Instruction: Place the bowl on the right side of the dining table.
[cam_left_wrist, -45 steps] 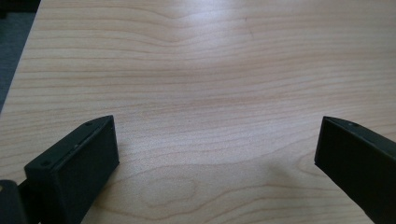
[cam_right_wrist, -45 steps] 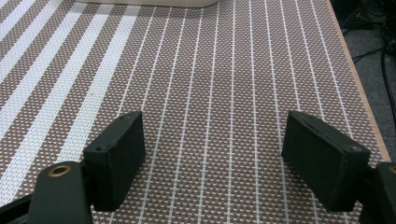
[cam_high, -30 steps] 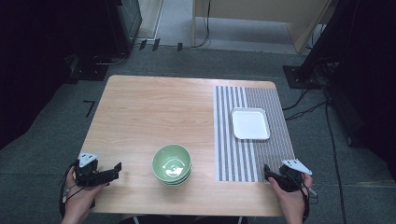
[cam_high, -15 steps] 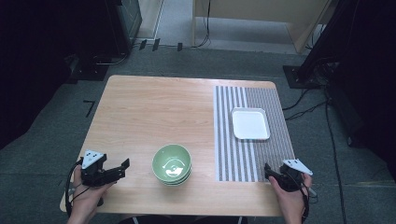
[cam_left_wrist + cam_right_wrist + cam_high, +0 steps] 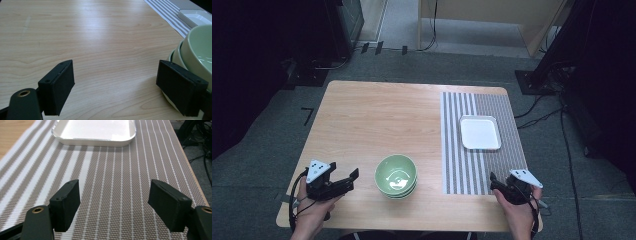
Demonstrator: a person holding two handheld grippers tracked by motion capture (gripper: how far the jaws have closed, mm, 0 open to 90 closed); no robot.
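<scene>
We see the stack of pale green bowls (image 5: 396, 176) in the lower middle of the high view, standing on the bare wood of the table (image 5: 377, 120); it looks like three bowls nested, though the count is hard to fix from above. Just left of it, the left gripper (image 5: 351, 180) points at the stack with its jaws spread and nothing between them; they have just been closing a little. In its own view the bowls sit at the right edge, right behind the right jaw. The right gripper (image 5: 493, 181), lower right, hangs released over the striped placemat (image 5: 457, 150), well apart from the bowls. The white rectangular tray (image 5: 480, 132) lies on that mat, right of centre.
</scene>
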